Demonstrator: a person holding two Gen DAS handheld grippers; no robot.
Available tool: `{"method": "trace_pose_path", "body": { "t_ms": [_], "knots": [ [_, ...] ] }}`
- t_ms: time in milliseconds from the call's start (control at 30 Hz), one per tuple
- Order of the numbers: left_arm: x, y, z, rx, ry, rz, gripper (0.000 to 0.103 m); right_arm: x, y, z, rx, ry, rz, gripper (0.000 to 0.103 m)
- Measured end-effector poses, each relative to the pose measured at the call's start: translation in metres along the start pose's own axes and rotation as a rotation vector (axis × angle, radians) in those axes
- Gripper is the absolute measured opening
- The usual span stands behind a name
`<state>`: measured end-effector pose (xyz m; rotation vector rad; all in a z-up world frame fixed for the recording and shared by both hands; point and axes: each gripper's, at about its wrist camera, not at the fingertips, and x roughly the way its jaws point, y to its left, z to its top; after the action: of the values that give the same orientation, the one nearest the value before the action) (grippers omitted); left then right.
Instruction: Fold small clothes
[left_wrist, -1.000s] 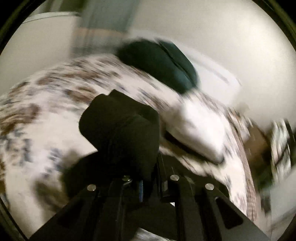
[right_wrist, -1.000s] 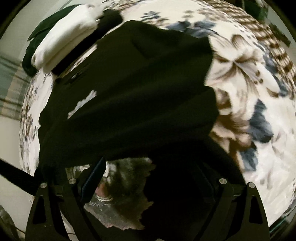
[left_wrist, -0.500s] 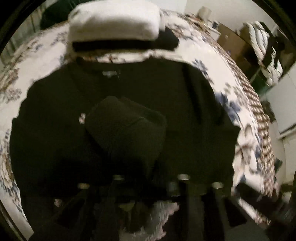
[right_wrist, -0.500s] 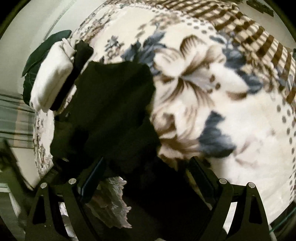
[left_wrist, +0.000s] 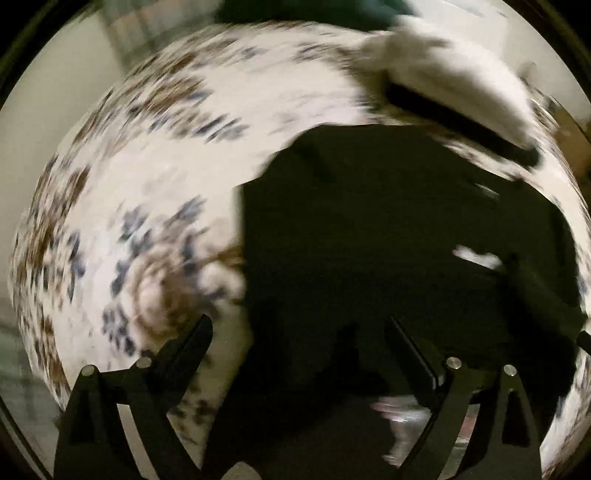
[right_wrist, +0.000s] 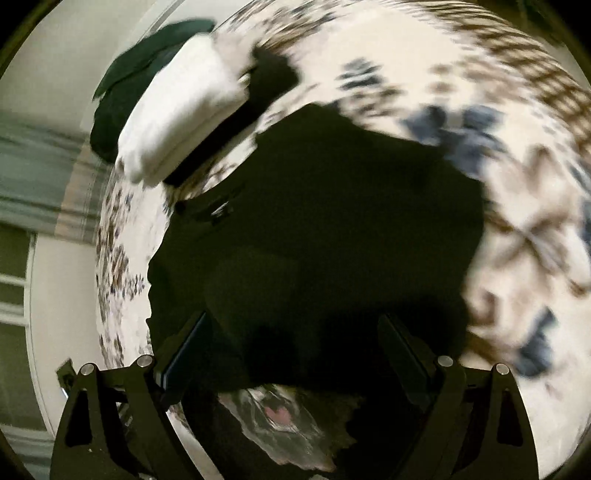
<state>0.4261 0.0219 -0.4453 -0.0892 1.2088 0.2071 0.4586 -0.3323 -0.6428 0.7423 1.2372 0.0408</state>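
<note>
A black garment (left_wrist: 388, 221) lies spread on a floral blanket (left_wrist: 147, 166). My left gripper (left_wrist: 297, 332) hangs over the garment's near left edge. Its jaws are opening and stand wide apart, the pads not pressing on the cloth beneath. In the right wrist view the same garment (right_wrist: 332, 221) fills the middle. My right gripper (right_wrist: 291, 332) is open above its near edge, with nothing gripped between its fingers. The picture is blurred by motion.
A folded white piece (right_wrist: 184, 107) rests on a folded black piece beyond the garment, also seen in the left view as the white piece (left_wrist: 454, 85). A dark green item (right_wrist: 144, 74) lies behind it. The floral blanket (right_wrist: 517, 221) stretches bare to the right.
The left gripper let go of the bunched black cloth, its jaws spread wide, and it dropped toward the garment. The right gripper stayed open and swung back over the garment.
</note>
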Motion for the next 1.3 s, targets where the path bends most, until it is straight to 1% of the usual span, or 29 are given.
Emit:
{"method": "trace_pose_path", "body": {
  "t_ms": [67,133,200,233,267,300,333,367,400,433,500,567,600,633,667,700,733,767,800,833,900,933,1000,1100,1133,1167,1200,1233,1300],
  "knots": [
    [0.009,0.02,0.002,-0.049,0.015,0.014,0.095,0.027,0.007,0.014,0.003,0.048,-0.027,0.093],
    [0.014,0.03,0.002,-0.066,0.023,0.029,0.095,0.059,0.006,0.027,0.038,0.125,-0.063,0.093],
    [0.018,0.038,0.002,-0.07,0.025,0.038,0.095,0.082,0.002,0.032,0.088,0.179,-0.054,0.093],
    [0.019,0.04,0.003,-0.068,0.026,0.038,0.095,0.087,0.003,0.032,0.097,0.182,-0.039,0.093],
    [0.02,0.041,0.004,-0.062,0.025,0.032,0.095,0.087,0.009,0.032,0.073,0.167,-0.032,0.084],
    [0.021,0.043,0.005,-0.061,0.026,0.028,0.095,0.084,0.019,0.031,0.013,0.139,-0.03,0.046],
    [0.022,0.043,0.006,-0.058,0.026,0.026,0.095,0.081,0.028,0.028,-0.051,0.113,-0.062,0.025],
    [0.022,0.044,0.007,-0.057,0.027,0.019,0.095,0.077,0.034,0.025,-0.085,0.096,-0.095,0.013],
    [0.022,0.044,0.008,-0.056,0.028,0.013,0.095,0.07,0.034,0.022,-0.093,0.071,-0.101,0.008],
    [0.022,0.046,0.009,-0.057,0.029,0.009,0.095,0.058,0.034,0.02,-0.098,0.025,-0.101,0.007],
    [0.022,0.046,0.011,-0.058,0.026,-0.005,0.095,0.033,0.024,0.021,-0.071,-0.05,-0.117,0.007],
    [0.023,0.044,0.011,-0.044,0.029,-0.008,0.095,0.007,0.001,0.024,0.013,-0.113,-0.129,0.007],
    [0.024,0.043,0.012,-0.041,0.029,-0.012,0.095,-0.002,-0.008,0.025,0.04,-0.128,-0.15,0.008],
    [0.025,0.041,0.012,-0.039,0.031,-0.018,0.095,-0.007,-0.02,0.026,0.063,-0.115,-0.154,0.008],
    [0.026,0.039,0.013,-0.037,0.036,-0.019,0.095,-0.009,-0.029,0.028,0.085,-0.089,-0.151,0.011],
    [0.027,0.038,0.013,-0.035,0.038,-0.019,0.095,-0.01,-0.039,0.028,0.122,-0.055,-0.154,0.017],
    [0.028,0.036,0.013,-0.035,0.037,-0.02,0.095,-0.01,-0.04,0.026,0.131,-0.047,-0.156,0.022],
    [0.029,0.035,0.014,-0.034,0.039,-0.019,0.095,-0.015,-0.041,0.024,0.136,-0.058,-0.161,0.037],
    [0.03,0.034,0.015,-0.032,0.04,-0.018,0.095,-0.02,-0.041,0.022,0.141,-0.079,-0.169,0.06],
    [0.031,0.032,0.015,-0.028,0.04,-0.013,0.095,-0.025,-0.039,0.02,0.146,-0.103,-0.16,0.066],
    [0.034,0.03,0.017,-0.022,0.042,-0.001,0.095,-0.036,-0.031,0.015,0.138,-0.167,-0.127,0.072],
    [0.035,0.028,0.018,-0.018,0.042,0.003,0.095,-0.036,-0.024,0.014,0.12,-0.179,-0.132,0.075],
    [0.037,0.024,0.019,-0.005,0.042,0.018,0.095,-0.023,-0.004,0.018,0.053,-0.164,-0.144,0.087],
    [0.04,0.017,0.021,0.019,0.048,0.043,0.095,0.033,0.03,0.024,-0.126,-0.036,-0.264,0.088],
    [0.042,0.014,0.021,0.031,0.049,0.053,0.095,0.054,0.04,0.02,-0.214,0.008,-0.336,0.088],
    [0.043,0.013,0.021,0.044,0.05,0.063,0.095,0.066,0.046,0.018,-0.277,0.025,-0.408,0.086],
    [0.044,0.011,0.021,0.054,0.051,0.069,0.095,0.07,0.046,0.015,-0.327,0.01,-0.497,0.078],
    [0.045,0.011,0.021,0.061,0.054,0.072,0.095,0.064,0.04,0.013,-0.322,-0.018,-0.532,0.075],
    [0.046,0.012,0.022,0.062,0.058,0.066,0.095,0.034,0.012,0.014,-0.194,-0.095,-0.54,0.069]
  ]
}}
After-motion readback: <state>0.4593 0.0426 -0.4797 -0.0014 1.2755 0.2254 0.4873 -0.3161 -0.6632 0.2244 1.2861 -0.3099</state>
